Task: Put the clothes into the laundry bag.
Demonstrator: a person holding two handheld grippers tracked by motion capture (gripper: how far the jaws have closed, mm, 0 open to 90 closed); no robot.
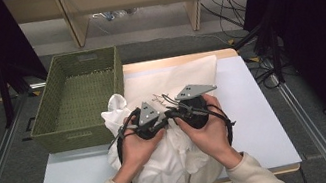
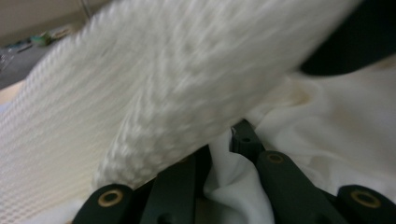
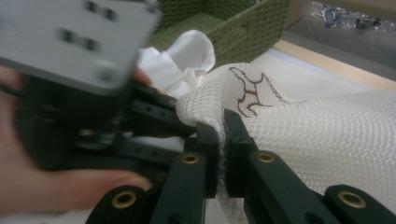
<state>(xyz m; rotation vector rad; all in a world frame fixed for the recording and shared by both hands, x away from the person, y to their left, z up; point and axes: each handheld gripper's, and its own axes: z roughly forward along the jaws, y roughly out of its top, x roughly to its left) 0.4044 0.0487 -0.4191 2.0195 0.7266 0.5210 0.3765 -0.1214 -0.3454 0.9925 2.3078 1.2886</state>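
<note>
A white mesh cloth (image 1: 173, 77) with brown stitching (image 3: 252, 91) lies over a smooth white cloth (image 1: 173, 160) on the table. Both hands hold the grippers close together above the pile, jaws pointing at each other. My right gripper (image 3: 220, 135) is shut on the folded edge of the mesh cloth (image 3: 303, 130); in the high view the right gripper (image 1: 175, 111) is right of centre. My left gripper (image 2: 222, 149) is shut on a fold of the smooth white cloth (image 2: 345, 130), with the mesh cloth (image 2: 163, 84) draped over its left jaw. The left gripper (image 1: 163, 118) almost touches the right one.
A green woven basket (image 1: 75, 96) stands at the table's back left, beside the cloths, and its wall (image 3: 233, 28) rises behind them in the right gripper view. The pale blue tabletop (image 1: 257, 120) is bare on the right. Cables lie on the floor beyond.
</note>
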